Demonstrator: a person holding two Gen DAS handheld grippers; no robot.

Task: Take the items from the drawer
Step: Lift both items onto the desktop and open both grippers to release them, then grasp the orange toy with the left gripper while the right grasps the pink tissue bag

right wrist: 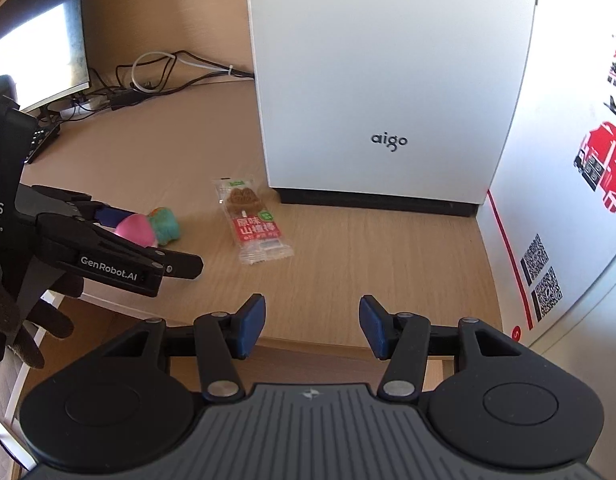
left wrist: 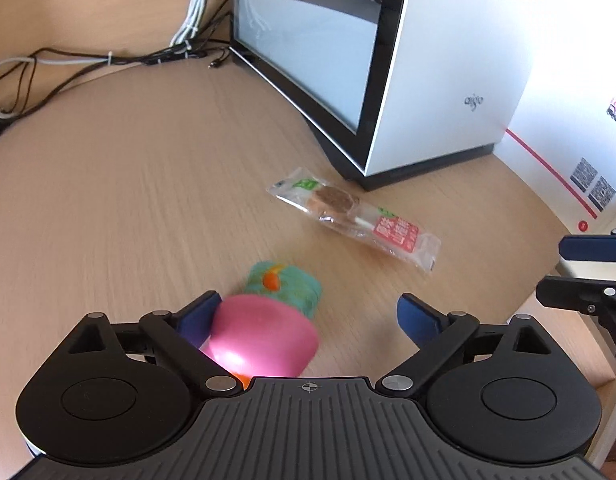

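Pink and teal, a small toy (left wrist: 268,320) lies on the wooden desk (left wrist: 128,200) in the left wrist view, its pink end between the spread fingers of the left gripper (left wrist: 309,316); the left blue pad (left wrist: 198,316) seems to touch it while the right pad stands apart, so the jaws look released, not clamped. Farther right on the desk a wrapped snack (left wrist: 353,218) lies flat, near the foot of a white computer case (left wrist: 447,80). Cables (left wrist: 88,58) trail along the far left. In the right wrist view the right gripper (right wrist: 311,326) hangs empty with its fingers wide, over the near edge of the desk, well apart from the snack (right wrist: 254,220); the toy (right wrist: 152,228) shows at the left beside the left gripper's tip. The drawer itself cannot be made out with certainty. By my judgement the step in hand is setting the toy down on the desk; next the left gripper would need to back straight off without nudging it, then return for any remaining item.
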